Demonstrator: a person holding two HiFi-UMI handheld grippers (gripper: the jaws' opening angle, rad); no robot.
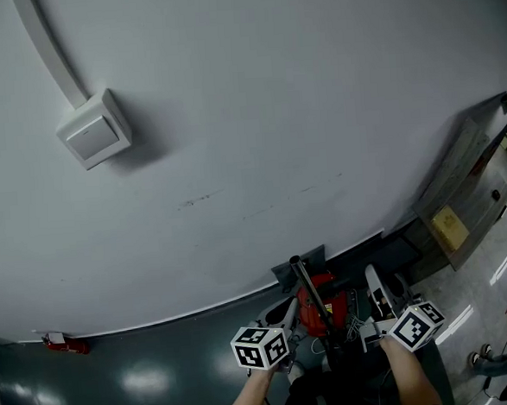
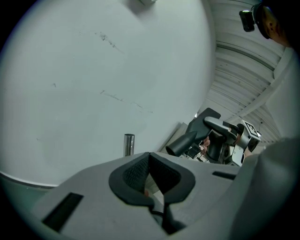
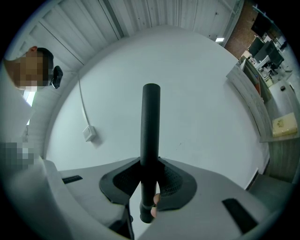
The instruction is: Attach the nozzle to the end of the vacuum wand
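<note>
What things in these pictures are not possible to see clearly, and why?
- Left gripper view: the wand shows only its metal tip; the left gripper covers the rest.
- Right gripper view: the nozzle is held in the right gripper; the wand is outside the picture.
- Head view: the red vacuum body is small and dark.

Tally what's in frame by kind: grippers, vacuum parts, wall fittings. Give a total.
Hand-held grippers: 2 (left hand-held gripper, right hand-held gripper)
Long black plastic nozzle: 1
Slim metal vacuum wand: 1
Red vacuum body: 1
White square wall box: 1
Total: 6
</note>
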